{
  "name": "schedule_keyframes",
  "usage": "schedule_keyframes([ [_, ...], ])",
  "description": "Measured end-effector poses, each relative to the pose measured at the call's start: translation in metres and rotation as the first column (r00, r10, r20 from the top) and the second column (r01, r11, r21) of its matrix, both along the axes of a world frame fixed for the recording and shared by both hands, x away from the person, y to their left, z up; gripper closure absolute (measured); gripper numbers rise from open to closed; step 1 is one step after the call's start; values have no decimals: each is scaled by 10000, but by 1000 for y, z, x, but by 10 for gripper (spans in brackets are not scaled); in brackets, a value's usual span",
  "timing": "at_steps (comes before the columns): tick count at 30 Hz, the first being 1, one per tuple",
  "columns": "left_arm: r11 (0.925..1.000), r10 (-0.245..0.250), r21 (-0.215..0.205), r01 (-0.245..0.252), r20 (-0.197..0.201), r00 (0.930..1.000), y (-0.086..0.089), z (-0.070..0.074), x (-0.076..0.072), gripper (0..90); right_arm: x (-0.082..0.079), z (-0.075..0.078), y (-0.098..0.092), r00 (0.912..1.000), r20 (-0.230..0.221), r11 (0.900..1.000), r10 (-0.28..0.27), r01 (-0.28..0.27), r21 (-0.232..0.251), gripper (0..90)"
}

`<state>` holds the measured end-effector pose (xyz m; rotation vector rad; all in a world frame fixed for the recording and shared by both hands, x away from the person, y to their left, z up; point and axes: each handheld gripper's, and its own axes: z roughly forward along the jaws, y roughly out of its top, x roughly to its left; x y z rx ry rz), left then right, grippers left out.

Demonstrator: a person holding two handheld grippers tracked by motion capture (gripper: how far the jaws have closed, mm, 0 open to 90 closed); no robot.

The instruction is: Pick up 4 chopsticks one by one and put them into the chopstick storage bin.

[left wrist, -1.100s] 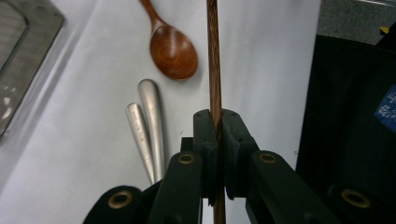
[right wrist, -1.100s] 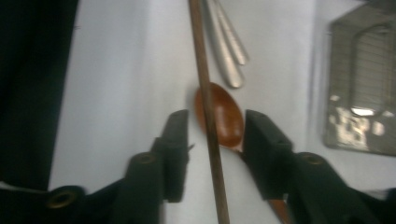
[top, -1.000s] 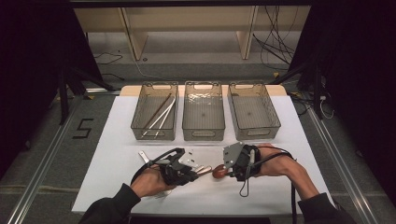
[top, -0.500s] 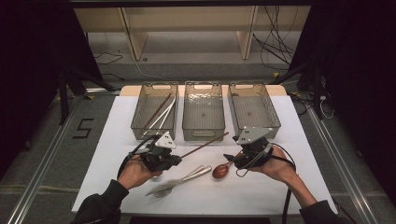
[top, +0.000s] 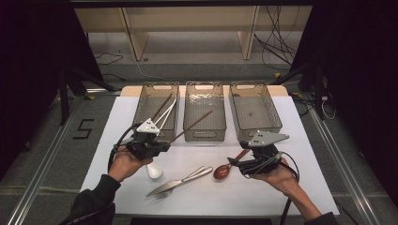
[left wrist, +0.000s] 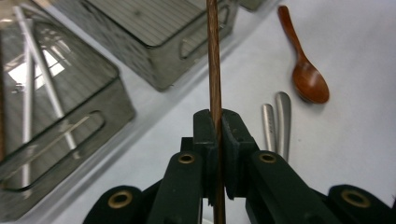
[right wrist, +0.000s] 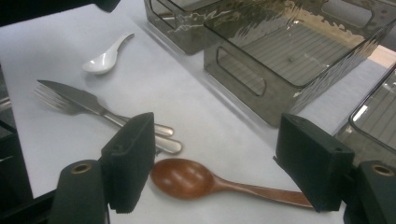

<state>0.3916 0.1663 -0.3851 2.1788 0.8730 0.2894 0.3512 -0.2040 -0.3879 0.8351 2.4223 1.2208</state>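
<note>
My left gripper (top: 165, 143) is shut on a brown wooden chopstick (top: 193, 123), which slants up and to the right over the front of the middle bin (top: 204, 133). In the left gripper view the chopstick (left wrist: 215, 65) runs straight up from the closed jaws of the left gripper (left wrist: 217, 122). My right gripper (top: 235, 163) stands open at the right, its jaws having just been opening. A brown wooden spoon (right wrist: 187, 179) lies on the white table between the pads of the right gripper (right wrist: 219, 156), untouched; the same wooden spoon (top: 223, 170) shows from above.
Three clear grey bins stand in a row: the left bin (top: 141, 112) holds several chopsticks, and the right bin (top: 277, 115) is behind my right hand. A white spoon (top: 154, 171) and a metal knife and fork (top: 180, 180) lie on the white mat (top: 300, 154).
The left hand has moved left and a little up with the chopstick, away from the centre. The right hand has drifted right, its jaws have widened, and the wooden spoon stays on the table.
</note>
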Motion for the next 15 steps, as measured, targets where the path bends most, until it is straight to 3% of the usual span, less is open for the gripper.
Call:
schedule_keyframes([
  [3,9990,377,-235,-376,33,9993,7,3,6,853,-2,-1,-3,9998,-154,9995,-96,101,314,294],
  [7,9965,806,-226,-802,215,9965,17,9,16,852,-5,-4,-6,9994,-286,9992,-200,209,339,284],
  [15,9790,1963,-598,-1947,212,9803,37,19,43,852,-12,-6,-9,9990,-411,9990,-201,217,388,284],
])
